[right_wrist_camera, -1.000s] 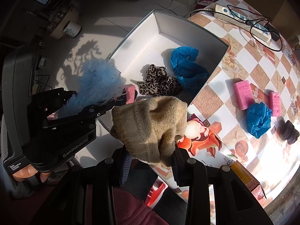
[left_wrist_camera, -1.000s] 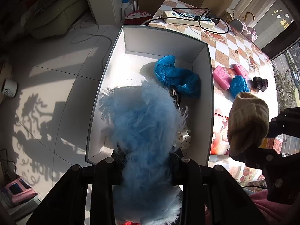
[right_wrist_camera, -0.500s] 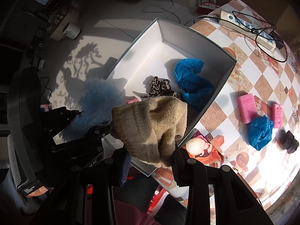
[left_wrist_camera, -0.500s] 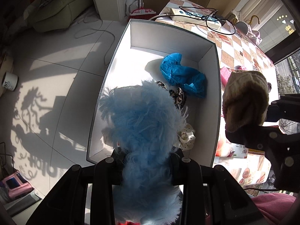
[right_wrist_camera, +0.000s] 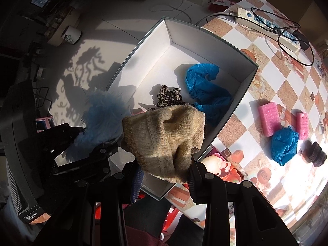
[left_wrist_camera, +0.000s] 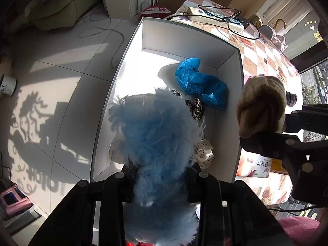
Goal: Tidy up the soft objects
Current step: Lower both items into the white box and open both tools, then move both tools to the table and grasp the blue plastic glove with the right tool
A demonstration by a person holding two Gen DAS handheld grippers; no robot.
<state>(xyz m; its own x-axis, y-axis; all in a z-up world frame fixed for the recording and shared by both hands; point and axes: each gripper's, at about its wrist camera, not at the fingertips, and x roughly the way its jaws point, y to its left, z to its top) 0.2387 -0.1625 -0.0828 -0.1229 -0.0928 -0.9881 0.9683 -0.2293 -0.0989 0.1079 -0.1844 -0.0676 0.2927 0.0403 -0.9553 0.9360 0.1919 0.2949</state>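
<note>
My left gripper [left_wrist_camera: 162,181] is shut on a fluffy light-blue soft thing [left_wrist_camera: 157,135], held above the near end of the white box [left_wrist_camera: 184,37]. In the right wrist view the same blue fluff [right_wrist_camera: 102,114] hangs at the left. My right gripper [right_wrist_camera: 164,170] is shut on a bunched beige knitted piece [right_wrist_camera: 166,137], over the box's near right wall; it also shows in the left wrist view as the beige knit [left_wrist_camera: 260,106]. Inside the box lie a blue crumpled cover [right_wrist_camera: 205,88], a leopard-print scrunchie [right_wrist_camera: 169,97] and a white dotted scrunchie [left_wrist_camera: 204,150].
On the checked tablecloth [right_wrist_camera: 287,82] lie two pink foam blocks [right_wrist_camera: 268,117], a second blue cover [right_wrist_camera: 284,143], a dark scrunchie [right_wrist_camera: 314,153], and a power strip with cable [right_wrist_camera: 268,22]. A mug [right_wrist_camera: 71,34] stands on the tiled floor left of the box.
My right gripper with the beige knit has shifted left, from over the table to the box's near right wall. The left gripper has barely moved over the box.
</note>
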